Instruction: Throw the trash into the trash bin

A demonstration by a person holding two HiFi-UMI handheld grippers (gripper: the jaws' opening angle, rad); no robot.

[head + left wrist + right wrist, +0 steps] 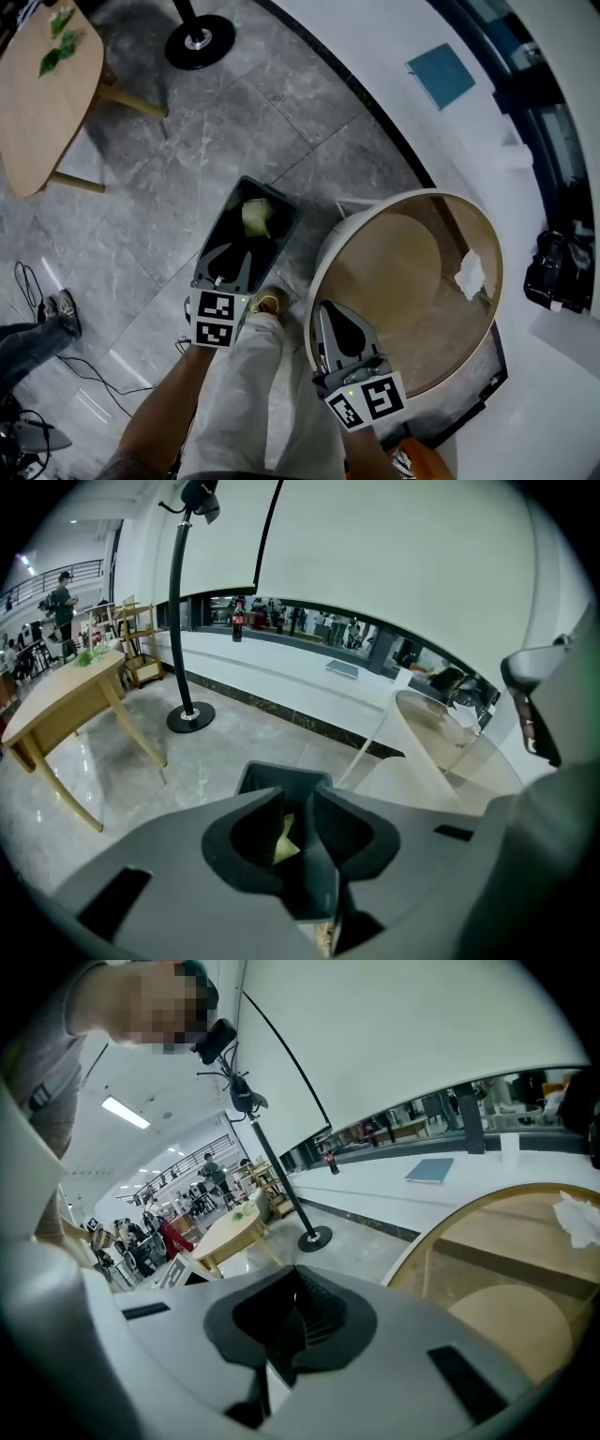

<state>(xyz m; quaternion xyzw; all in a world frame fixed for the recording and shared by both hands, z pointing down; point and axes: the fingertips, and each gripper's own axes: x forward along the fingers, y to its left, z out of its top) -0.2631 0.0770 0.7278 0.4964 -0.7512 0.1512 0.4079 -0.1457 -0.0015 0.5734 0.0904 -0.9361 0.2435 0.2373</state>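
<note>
The left gripper (242,251) hangs over the bin (289,214) with its jaws slightly apart, pinching nothing. The crumpled yellow-green trash (256,217) lies inside the bin, just past its tips. The right gripper (341,328), beside the bin, is pressed together and empty.

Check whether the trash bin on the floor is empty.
No, a piece of crumpled yellow-green trash lies inside the dark trash bin in the head view.
</note>
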